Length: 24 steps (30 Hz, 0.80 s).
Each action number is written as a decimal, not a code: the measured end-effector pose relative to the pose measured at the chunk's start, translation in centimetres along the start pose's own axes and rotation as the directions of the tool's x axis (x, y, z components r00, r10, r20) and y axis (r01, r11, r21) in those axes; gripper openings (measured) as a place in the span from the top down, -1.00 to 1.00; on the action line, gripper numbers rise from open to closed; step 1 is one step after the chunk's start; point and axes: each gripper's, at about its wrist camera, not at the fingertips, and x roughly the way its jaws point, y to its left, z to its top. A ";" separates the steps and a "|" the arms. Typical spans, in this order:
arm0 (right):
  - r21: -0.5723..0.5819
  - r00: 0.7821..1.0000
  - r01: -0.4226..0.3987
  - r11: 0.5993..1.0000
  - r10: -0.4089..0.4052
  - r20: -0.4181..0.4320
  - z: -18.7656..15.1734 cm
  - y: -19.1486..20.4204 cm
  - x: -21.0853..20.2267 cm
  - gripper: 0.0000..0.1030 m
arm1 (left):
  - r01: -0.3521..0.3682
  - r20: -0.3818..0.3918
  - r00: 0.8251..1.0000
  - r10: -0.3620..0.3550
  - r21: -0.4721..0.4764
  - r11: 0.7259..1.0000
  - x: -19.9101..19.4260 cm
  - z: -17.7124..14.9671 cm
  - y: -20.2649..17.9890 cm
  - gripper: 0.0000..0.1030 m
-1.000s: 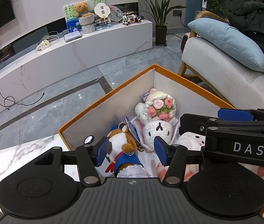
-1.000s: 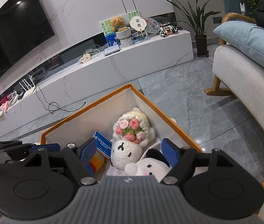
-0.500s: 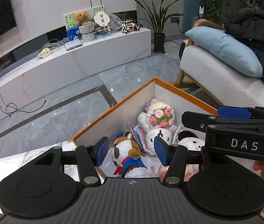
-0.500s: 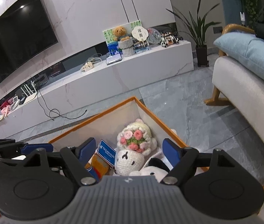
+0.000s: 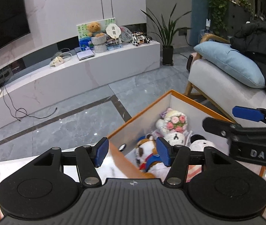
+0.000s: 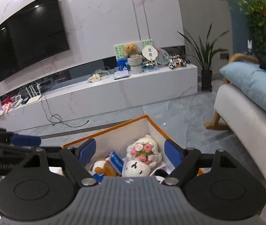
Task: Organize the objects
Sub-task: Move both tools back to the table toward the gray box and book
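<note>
An orange-rimmed box [image 5: 142, 112] [image 6: 114, 126] holds plush toys: a crocheted white bunny with pink flowers [image 5: 174, 123] [image 6: 144, 151], a brown and white dog in blue [image 5: 146, 150] [image 6: 103, 166], a white plush with black ears [image 5: 198, 142] and a blue card [image 6: 117, 161]. My left gripper [image 5: 132, 153] is open and empty above the box's near left rim. My right gripper [image 6: 130, 151] is open and empty above the box; it also shows in the left wrist view [image 5: 245, 127].
The box stands by a white marble table [image 5: 20, 163]. Beyond lie grey floor tiles, a long white TV bench [image 6: 104, 93] with ornaments and cables, a potted plant [image 6: 206, 71], and an armchair [image 6: 249, 120] with a blue cushion on the right.
Both grippers have risen and drawn back from the box, so the toys look smaller and lower. The left gripper has shifted left over the rim. Both stay open.
</note>
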 end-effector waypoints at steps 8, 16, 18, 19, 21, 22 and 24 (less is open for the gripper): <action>-0.113 0.999 -0.053 0.992 0.053 0.004 -2.2 4.1 -2.6 -0.58 | -0.025 0.016 1.000 0.025 -0.030 0.999 -2.3 -3.1 4.0 -0.30; -0.160 0.996 -0.092 0.983 0.094 0.003 -3.9 7.3 -3.7 -0.59 | -0.075 -0.002 0.997 0.075 -0.056 0.996 -4.1 -7.0 8.7 -0.31; -0.163 0.994 -0.104 0.981 0.105 -0.004 -4.3 7.8 -3.8 -0.60 | -0.092 -0.007 0.996 0.092 -0.057 0.994 -4.4 -7.8 9.8 -0.32; -0.168 0.994 -0.112 0.979 0.112 -0.010 -4.6 8.2 -3.8 -0.61 | -0.102 -0.009 0.995 0.102 -0.062 0.993 -4.6 -8.3 10.4 -0.34; -0.187 0.992 -0.125 0.974 0.123 -0.024 -5.2 8.9 -3.8 -0.61 | -0.118 -0.014 0.993 0.117 -0.086 0.989 -4.8 -9.2 11.8 -0.37; -0.199 0.991 -0.132 0.971 0.128 -0.032 -5.5 9.4 -3.7 -0.62 | -0.123 -0.017 0.992 0.122 -0.099 0.987 -4.9 -9.6 12.4 -0.38; -0.220 0.988 -0.150 0.964 0.142 -0.051 -6.2 10.3 -3.7 -0.62 | -0.135 -0.028 0.991 0.133 -0.124 0.983 -4.9 -10.6 13.8 -0.38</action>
